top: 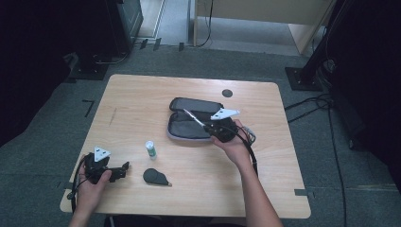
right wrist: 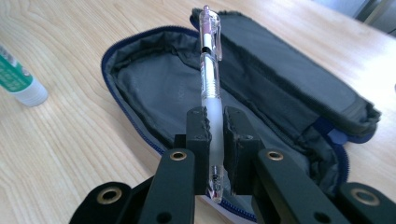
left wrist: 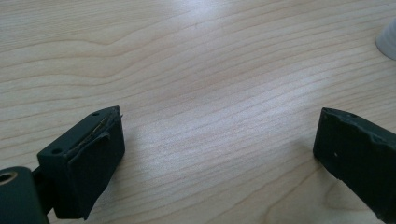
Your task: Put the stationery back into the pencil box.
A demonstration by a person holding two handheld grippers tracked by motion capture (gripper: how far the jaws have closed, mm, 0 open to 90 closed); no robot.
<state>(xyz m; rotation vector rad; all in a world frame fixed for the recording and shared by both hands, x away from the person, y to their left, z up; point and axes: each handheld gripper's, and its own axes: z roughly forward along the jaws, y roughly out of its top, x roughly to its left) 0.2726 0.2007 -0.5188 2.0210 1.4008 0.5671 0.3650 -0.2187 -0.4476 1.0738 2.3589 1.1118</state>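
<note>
A clear ballpoint pen with a clip stands up between the jaws of my right gripper, which is shut on its frosted grip. Behind it lies an open grey pencil case with a blue zip edge. From above, the right gripper hovers over the case and the pen points to the case's upper left. My left gripper rests at the table's front left. Its jaws stand wide apart over bare wood, with nothing between them.
A small white and green tube stands in front of the case, also seen as a green-labelled tube. A black oval object lies near the front edge. A dark round spot marks the far side of the table.
</note>
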